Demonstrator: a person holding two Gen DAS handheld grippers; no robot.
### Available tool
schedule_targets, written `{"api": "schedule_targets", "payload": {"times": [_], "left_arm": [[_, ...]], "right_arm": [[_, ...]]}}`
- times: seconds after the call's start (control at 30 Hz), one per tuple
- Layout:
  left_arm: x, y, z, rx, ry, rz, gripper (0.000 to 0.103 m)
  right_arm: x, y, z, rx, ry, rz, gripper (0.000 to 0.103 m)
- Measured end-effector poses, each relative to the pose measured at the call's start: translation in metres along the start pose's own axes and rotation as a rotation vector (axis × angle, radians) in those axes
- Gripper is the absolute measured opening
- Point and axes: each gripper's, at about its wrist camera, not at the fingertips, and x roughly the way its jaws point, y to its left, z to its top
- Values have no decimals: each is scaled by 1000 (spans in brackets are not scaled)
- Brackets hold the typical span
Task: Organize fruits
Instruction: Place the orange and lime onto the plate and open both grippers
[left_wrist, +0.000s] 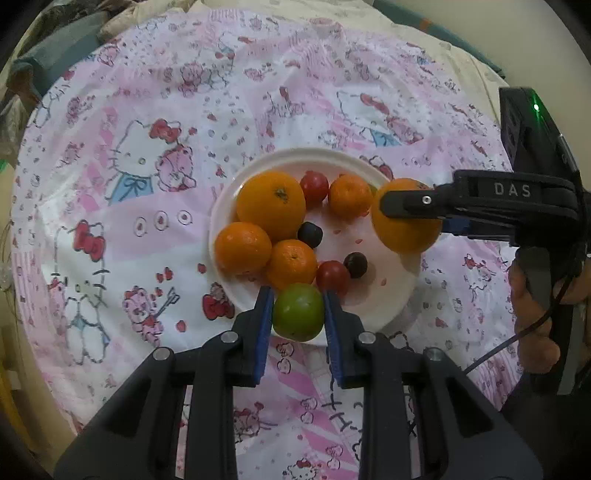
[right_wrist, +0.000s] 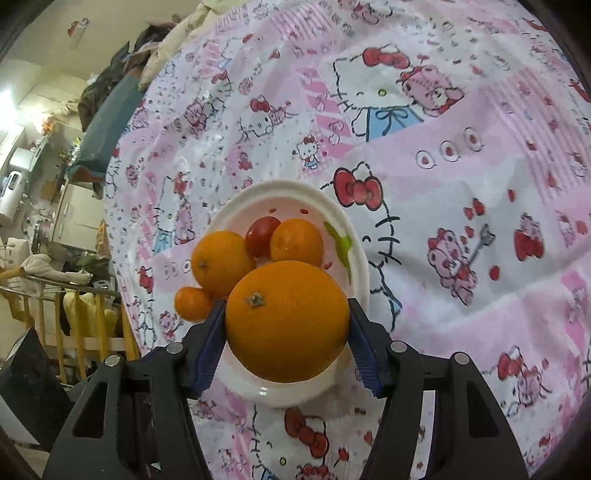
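Both tools are mid-carry above the plate (left_wrist: 369, 306), the left tool (left_wrist: 298, 314) clamped on a green fruit (left_wrist: 298, 312) and the right tool (right_wrist: 287, 325) on a large orange (right_wrist: 287, 321), and each next needs a free spot below its tips before it lets go.

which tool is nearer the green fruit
Left. The left tool is shut on the green fruit at the plate's near edge; the right tool holds a big orange across the plate.
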Motion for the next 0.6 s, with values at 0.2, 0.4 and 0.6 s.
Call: {"api": "schedule_targets", "payload": {"times": [0.2, 0.4, 0.6], "left_arm": [[14, -2, 2, -11, 31, -13, 24], [22, -9, 1, -1, 54, -22, 24], [26, -14, -2, 11, 55, -8, 24]], "right_arm": [[23, -1, 4, -1, 58, -15, 66], [23, 1, 4, -12, 71, -31, 67], [2, 5, 6, -51, 16, -16, 89]]}}
